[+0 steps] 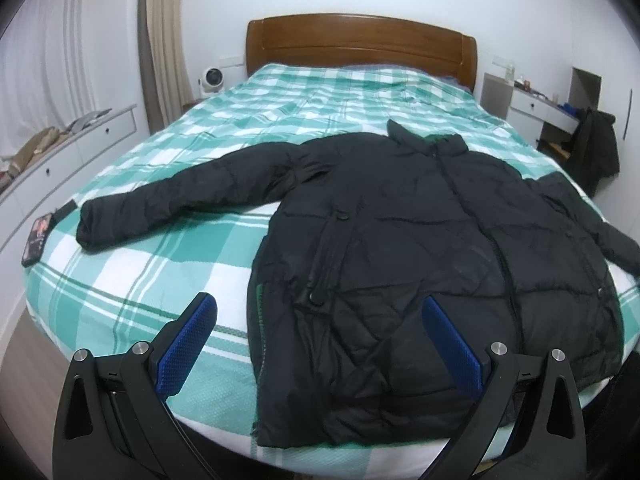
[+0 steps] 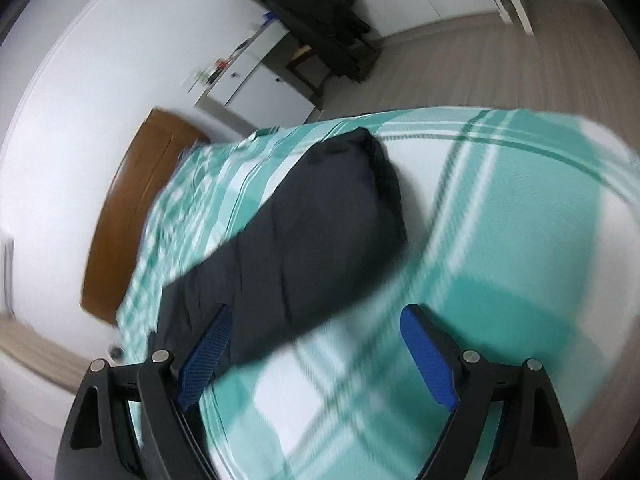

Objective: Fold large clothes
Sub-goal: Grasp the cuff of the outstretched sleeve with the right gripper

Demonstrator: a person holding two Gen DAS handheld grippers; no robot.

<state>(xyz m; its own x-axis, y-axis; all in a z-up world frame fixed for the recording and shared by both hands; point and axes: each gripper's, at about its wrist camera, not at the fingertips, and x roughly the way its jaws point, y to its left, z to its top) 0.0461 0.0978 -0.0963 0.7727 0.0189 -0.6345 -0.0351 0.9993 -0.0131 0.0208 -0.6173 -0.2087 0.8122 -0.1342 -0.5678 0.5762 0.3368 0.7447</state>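
Jacket (image 1: pixel 420 232) spread flat, seemingly untouched

Left gripper (image 1: pixel 318 320): two black angular finger arms with triangular cut-outs, each carrying a blue pad (image 1: pixel 188 342) of fine dotted texture. Round silver pivot screws sit at the linkage joints. Right gripper (image 2: pixel 316 334): apparently identical construction, though the view is motion-blurred.

checked bed (image 1: pixel 168 280), black jacket (image 1: pixel 420 240), phone (image 1: pixel 38 242)

black jacket (image 1: pixel 420 232), green-and-white checked bedsheet (image 1: pixel 192 264)
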